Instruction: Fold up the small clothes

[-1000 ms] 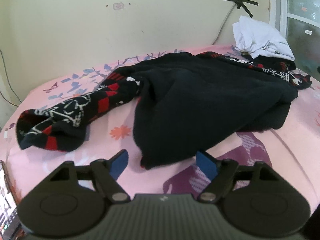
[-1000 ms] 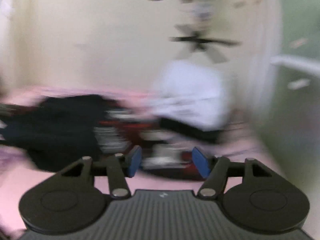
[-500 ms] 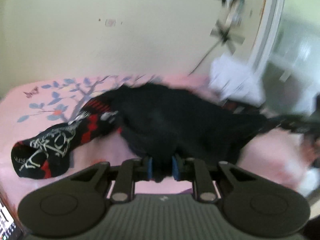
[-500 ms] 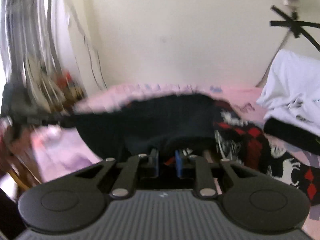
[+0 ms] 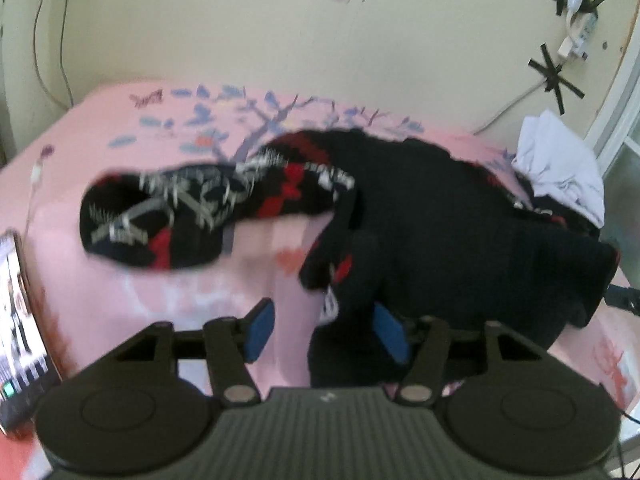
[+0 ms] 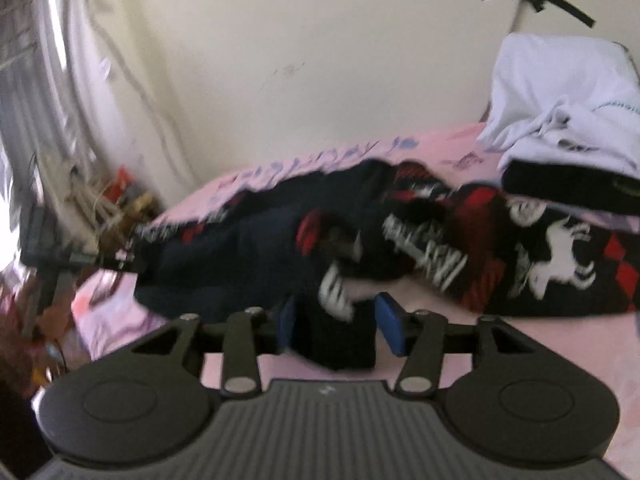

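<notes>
Bed point(image 5: 100, 280) in pink sheeting carries the black patterned sweater point(image 5: 440, 220) across its middle, a white cloth pile point(image 5: 560, 168) at far right. Left tongs point(image 5: 324, 330) and right tongs point(image 6: 338, 326) both stand apart, sweater fabric lying between their blue pads.

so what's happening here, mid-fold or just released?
A person holding two claws is working a black patterned sweater on a pink bedsheet. Both claws are open now: the left claw and the right claw each have a bit of the sweater's edge lying loosely between the jaws, not pinched. The body is bunched up and one patterned sleeve lies stretched out to the side, so the fold isn't finished. A white garment sits at the sweater's far end.
</notes>
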The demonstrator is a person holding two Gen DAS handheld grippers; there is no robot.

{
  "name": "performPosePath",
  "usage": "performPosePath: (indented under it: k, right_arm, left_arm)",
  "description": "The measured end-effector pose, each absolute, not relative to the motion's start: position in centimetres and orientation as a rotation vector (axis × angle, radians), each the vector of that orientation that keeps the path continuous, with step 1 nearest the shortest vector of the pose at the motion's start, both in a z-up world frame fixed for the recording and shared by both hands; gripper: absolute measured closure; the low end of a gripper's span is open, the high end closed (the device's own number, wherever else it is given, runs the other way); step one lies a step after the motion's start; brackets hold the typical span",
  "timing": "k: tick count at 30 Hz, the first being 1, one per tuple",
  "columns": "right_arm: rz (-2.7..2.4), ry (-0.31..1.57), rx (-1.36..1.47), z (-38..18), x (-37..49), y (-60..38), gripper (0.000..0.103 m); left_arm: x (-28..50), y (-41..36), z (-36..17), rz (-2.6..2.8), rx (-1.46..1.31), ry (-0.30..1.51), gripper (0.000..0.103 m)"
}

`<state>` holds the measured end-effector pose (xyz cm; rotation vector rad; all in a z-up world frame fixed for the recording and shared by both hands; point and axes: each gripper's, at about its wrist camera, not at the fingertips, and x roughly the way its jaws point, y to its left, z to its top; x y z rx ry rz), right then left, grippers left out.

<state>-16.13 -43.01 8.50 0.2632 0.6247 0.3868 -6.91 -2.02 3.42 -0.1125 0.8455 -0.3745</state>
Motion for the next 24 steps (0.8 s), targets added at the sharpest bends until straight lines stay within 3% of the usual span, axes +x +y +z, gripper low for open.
performPosePath:
  k: [4,7,8,9,10,11,17,20,21,22,23,24]
  right_arm:
    - [0.473,0.612,0.202,7.7,-17.0,-41.4,0.036]
    - [0.471,0.615,0.154,7.2,-16.0,-39.9,0.035]
    - [0.443,0.641,0.134,6.7,-15.1,-39.4,0.044]
    - [0.425,0.666,0.126,6.0,-14.3,-39.2,0.048]
    - [0.413,0.662,0.112,5.9,-13.9,-38.9,0.071]
    - [0.413,0.663,0.093,6.2,-13.6,-38.7,0.092]
    - [0.615,0.729,0.147,13.4,-17.9,-40.8,0.093]
    - [0.701,0.777,0.039,15.6,-22.2,-41.2,0.091]
    - [0.669,0.777,-0.009,15.8,-23.1,-41.5,0.089]
    - [0.608,0.771,-0.039,15.9,-23.4,-41.9,0.064]
    - [0.564,0.755,-0.032,15.9,-23.4,-42.5,0.049]
    - [0.524,0.715,0.0,15.8,-23.2,-43.3,0.051]
  left_arm:
    - [-7.3,-3.1,2.1,-0.377,-0.075,0.853,0.046]
    - [-6.9,-4.1,1.5,-0.401,-0.072,0.871,0.051]
    - [-7.0,-4.3,1.4,-0.403,-0.065,0.87,0.052]
    - [-7.0,-4.7,1.5,-0.407,-0.052,0.869,0.07]
    - [-6.9,-4.9,1.5,-0.424,-0.049,0.888,0.088]
    - [-7.1,-5.0,1.8,-0.434,-0.054,0.9,0.089]
    - [-12.7,-1.9,7.5,-0.623,-0.119,0.888,0.091]
    - [-16.5,-0.6,9.2,-0.665,-0.039,0.878,0.083]
    - [-17.3,-0.1,9.5,-0.647,-0.016,0.86,0.068]
    - [-17.6,0.5,9.6,-0.607,0.001,0.832,0.045]
    - [-17.6,1.3,9.5,-0.559,0.0,0.8,0.038]
    - [-17.2,2.3,9.3,-0.508,-0.019,0.779,0.035]
